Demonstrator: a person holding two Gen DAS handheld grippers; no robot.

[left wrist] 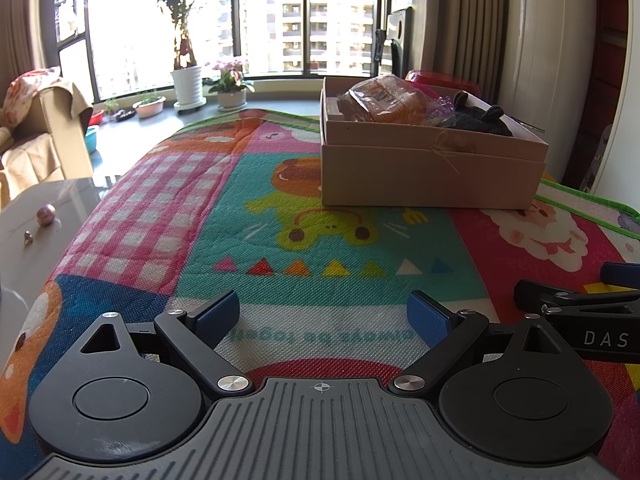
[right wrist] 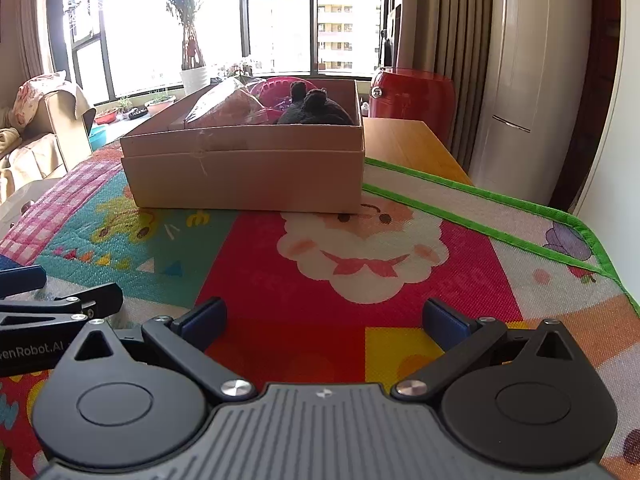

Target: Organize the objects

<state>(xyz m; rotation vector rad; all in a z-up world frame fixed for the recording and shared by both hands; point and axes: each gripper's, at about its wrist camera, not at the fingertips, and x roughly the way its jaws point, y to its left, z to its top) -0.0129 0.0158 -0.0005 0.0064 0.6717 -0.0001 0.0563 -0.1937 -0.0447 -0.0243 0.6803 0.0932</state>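
Inspecting the tabletop, we count one cardboard box (right wrist: 244,168) holding one dark plush toy (right wrist: 316,110); left gripper (left wrist: 322,320) and right gripper (right wrist: 326,318) fingers spread, empty.

A colourful woven cartoon mat (left wrist: 248,184) lay under the tongs. Far ahead stood a white ribbed plant pot (left wrist: 187,85) by the large dark-framed window (left wrist: 272,20). To the left was a beige covered armchair (left wrist: 44,128), to the right a red round container (right wrist: 412,94).
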